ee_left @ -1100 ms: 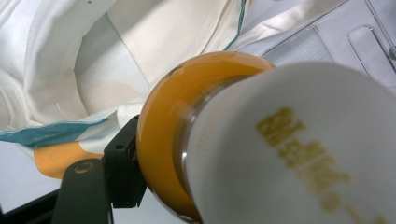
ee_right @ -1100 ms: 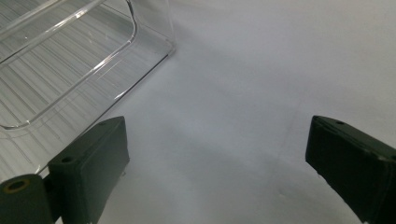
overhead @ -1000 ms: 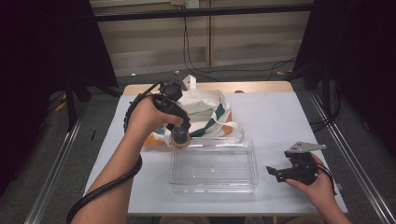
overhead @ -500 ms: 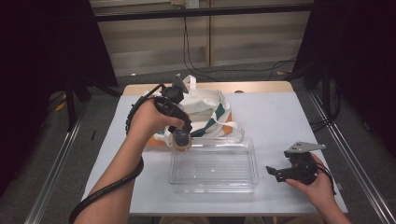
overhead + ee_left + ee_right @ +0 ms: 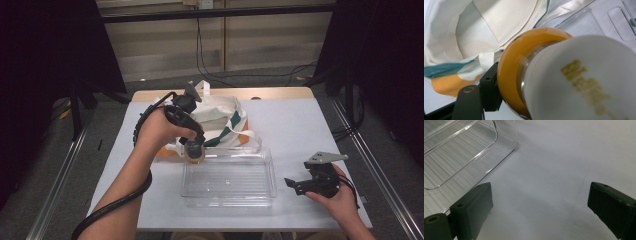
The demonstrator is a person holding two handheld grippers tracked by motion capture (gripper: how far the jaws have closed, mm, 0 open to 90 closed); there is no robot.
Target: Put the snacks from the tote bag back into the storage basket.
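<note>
Meanwhile, on a white table [image 5: 300, 130], a person works two hand-held grippers over a cloth tote bag [image 5: 220, 117] and a clear plastic tray [image 5: 227, 182] lying just in front of it. Largest in the scene, the bag slumps open at the far side, its handles spilling toward the tray's back rim. The left gripper [image 5: 194, 150] hangs at that rim, jaws closed on an orange-bottomed bottle with a white label [image 5: 564, 82]; the left gripper view shows one black jaw pressed to the rounded orange end, the bottle lying sideways across the grip. That hold looks like the weak point: a curved, smooth end clamped near its tip could twist or slide out, dropping the bottle against the tray wall or back onto the bag. A trailing bag handle might also snag it. The right gripper [image 5: 300, 184] rests low on bare table right of the tray, jaws spread wide, gripping nothing.
</note>
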